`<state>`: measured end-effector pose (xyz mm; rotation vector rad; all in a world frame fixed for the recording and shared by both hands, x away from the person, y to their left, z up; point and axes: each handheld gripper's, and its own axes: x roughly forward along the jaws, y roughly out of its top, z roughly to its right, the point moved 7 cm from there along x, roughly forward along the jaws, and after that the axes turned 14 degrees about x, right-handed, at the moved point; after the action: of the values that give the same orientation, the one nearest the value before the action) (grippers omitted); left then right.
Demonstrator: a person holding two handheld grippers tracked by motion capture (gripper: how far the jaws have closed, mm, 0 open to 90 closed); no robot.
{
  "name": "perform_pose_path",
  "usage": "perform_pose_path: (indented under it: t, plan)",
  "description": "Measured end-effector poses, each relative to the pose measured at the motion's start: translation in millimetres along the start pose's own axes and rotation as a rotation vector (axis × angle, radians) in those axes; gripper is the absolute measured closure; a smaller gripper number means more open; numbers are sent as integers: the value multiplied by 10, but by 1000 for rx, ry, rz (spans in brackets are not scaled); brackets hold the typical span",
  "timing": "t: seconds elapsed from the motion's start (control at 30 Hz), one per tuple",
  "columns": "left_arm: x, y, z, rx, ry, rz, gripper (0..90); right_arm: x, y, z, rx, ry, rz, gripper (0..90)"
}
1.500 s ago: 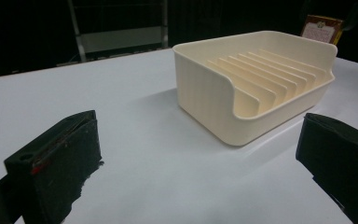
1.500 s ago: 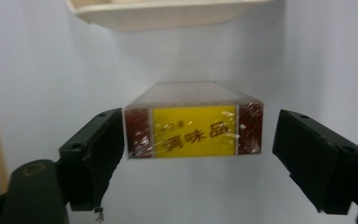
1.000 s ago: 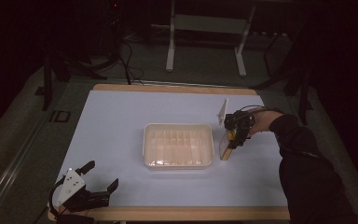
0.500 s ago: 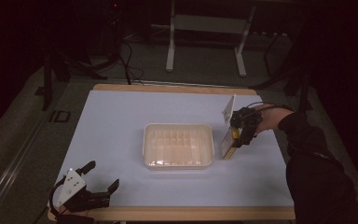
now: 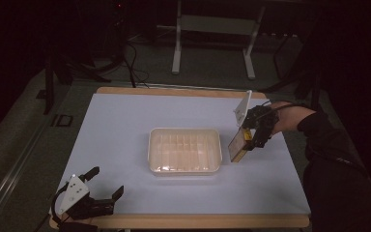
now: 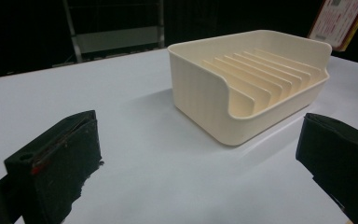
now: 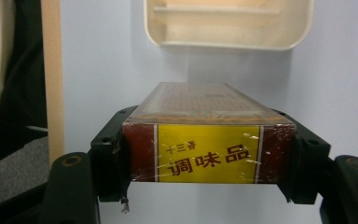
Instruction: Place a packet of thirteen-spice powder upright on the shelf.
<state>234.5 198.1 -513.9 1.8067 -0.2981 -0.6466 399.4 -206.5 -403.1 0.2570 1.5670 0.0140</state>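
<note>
My right gripper [image 5: 252,140] clamps the wrapped box [image 7: 205,135] by its two sides, above open tabletop [image 5: 121,125] just right of the cream slotted tray [image 5: 184,151]. My left gripper [image 5: 96,195] rests at the near-left table edge, jaws wide apart and empty, well apart from the tray.

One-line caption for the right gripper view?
Right tongs clamp a red-and-yellow box above the white table, cream tray ahead.
</note>
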Motion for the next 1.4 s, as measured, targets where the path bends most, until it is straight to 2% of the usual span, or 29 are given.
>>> perform_pose_path:
  t: [0.1,0.4,0.7,0.93,1.17,1.3,1.4]
  plan:
    - [1,0,4,1,-3,-1,1,-128,68,-51,-15,-9,15,319]
    - [2,1,11,1,-7,0,1,-286,235,-131,-36,-9,37,320]
    - [1,4,12,3,-10,2,1,-405,430,-215,-68,3,98,320]
    - [2,5,15,5,-11,2,1,-386,600,-241,-103,11,154,320]
    - [1,4,13,5,-13,3,1,-320,726,-236,-100,31,187,319]
    - [0,5,15,7,-14,3,1,-266,831,-226,-97,47,221,319]
    - [-3,6,15,6,-14,4,1,-218,914,-223,-112,57,253,320]
